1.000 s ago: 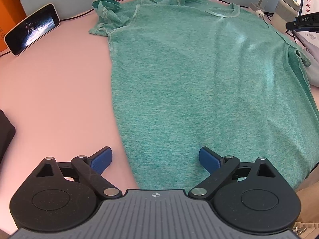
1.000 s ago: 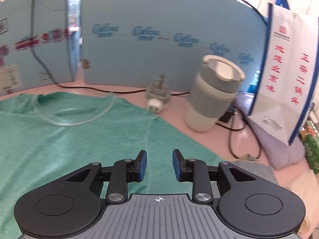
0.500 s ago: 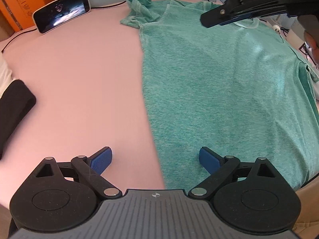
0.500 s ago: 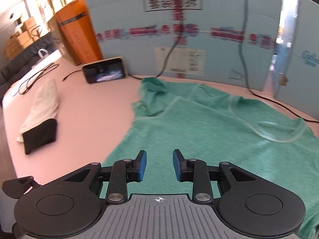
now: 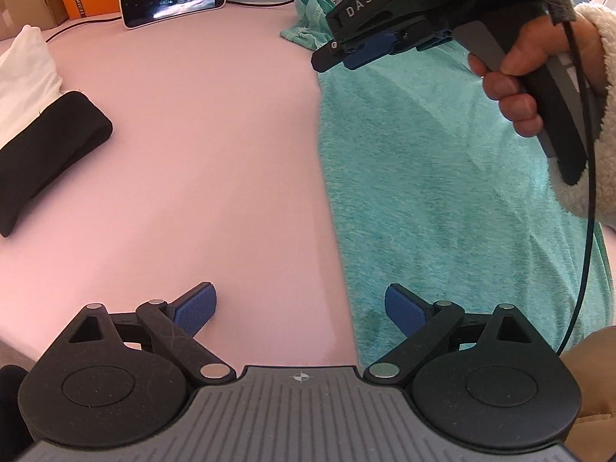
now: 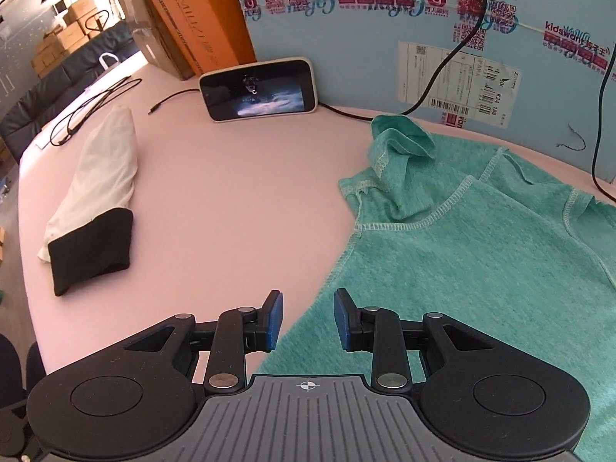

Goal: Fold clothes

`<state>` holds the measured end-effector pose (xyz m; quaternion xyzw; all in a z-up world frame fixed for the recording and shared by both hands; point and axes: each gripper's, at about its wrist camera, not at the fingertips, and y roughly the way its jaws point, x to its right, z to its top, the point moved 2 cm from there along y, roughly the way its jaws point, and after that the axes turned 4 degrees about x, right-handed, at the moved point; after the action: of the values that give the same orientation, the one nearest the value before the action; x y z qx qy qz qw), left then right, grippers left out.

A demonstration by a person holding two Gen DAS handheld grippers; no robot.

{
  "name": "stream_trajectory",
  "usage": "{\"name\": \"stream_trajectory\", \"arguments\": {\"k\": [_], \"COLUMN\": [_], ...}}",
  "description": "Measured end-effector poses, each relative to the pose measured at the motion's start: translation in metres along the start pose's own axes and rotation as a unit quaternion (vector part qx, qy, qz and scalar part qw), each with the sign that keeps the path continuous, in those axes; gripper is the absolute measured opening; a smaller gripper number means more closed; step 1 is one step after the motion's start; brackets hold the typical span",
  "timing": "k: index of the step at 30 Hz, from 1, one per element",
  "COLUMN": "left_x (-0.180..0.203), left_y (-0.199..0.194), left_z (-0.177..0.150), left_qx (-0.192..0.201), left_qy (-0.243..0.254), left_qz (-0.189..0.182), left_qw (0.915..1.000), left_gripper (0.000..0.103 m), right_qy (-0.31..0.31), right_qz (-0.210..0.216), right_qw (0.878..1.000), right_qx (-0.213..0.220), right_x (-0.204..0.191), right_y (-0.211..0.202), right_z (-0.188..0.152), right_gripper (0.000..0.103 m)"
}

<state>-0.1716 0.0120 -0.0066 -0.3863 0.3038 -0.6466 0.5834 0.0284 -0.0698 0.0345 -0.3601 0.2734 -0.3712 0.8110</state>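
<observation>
A teal T-shirt (image 5: 431,177) lies flat on the pink table (image 5: 192,154); it also shows in the right wrist view (image 6: 481,261). Its left sleeve (image 6: 400,142) is bunched up near the back wall. My left gripper (image 5: 300,304) is wide open and empty, low over the shirt's bottom left edge. My right gripper (image 6: 308,317) is partly open and empty, above the shirt's left side edge. It also shows in the left wrist view (image 5: 346,54), held by a hand over the sleeve area.
A phone (image 6: 261,90) leans on the blue board (image 6: 423,19) at the back. A folded white and black cloth (image 6: 92,208) lies at the left. An orange box (image 6: 192,11) and cables (image 6: 431,77) stand at the back.
Both grippers swung left. The right gripper moved from the shirt's right shoulder near the cup across to its left edge. The left gripper now straddles the shirt's bottom left edge.
</observation>
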Motion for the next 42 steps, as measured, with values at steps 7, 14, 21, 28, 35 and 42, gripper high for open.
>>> {"name": "stream_trajectory", "arguments": {"k": [7,14,21,28,35,42], "left_x": [0.003,0.007,0.018,0.018,0.007,-0.017], "left_y": [0.004,0.011,0.020,0.025,0.026,-0.005], "left_z": [0.000,0.009,0.019,0.031,0.037,0.040], "left_qx": [0.018,0.036,0.045,0.049,0.034,0.045], "left_qy": [0.013,0.023,0.032,0.005,-0.023,-0.055], "left_qz": [-0.016,-0.045,-0.083,-0.108,-0.088,-0.035], "left_qw": [0.9996,0.9981,0.9950,0.9930,0.9953,0.9969], "left_gripper": [0.096,0.096,0.092,0.034,0.004,0.003], "right_qy": [0.000,0.009,-0.007,0.000,0.031,0.024], "right_qz": [-0.011,-0.039,-0.054,-0.060,-0.032,0.008], "right_qw": [1.000,0.999,0.998,0.998,0.999,1.000], "right_qx": [-0.017,-0.024,-0.024,-0.013,-0.007,-0.008], "right_x": [-0.002,0.007,0.009,0.012,0.023,-0.002], "right_y": [0.016,0.026,0.034,0.035,0.034,0.049], "right_z": [-0.001,-0.002,0.000,0.000,0.002,0.014], "right_gripper": [0.030,0.030,0.030,0.019,0.007,0.005]}}
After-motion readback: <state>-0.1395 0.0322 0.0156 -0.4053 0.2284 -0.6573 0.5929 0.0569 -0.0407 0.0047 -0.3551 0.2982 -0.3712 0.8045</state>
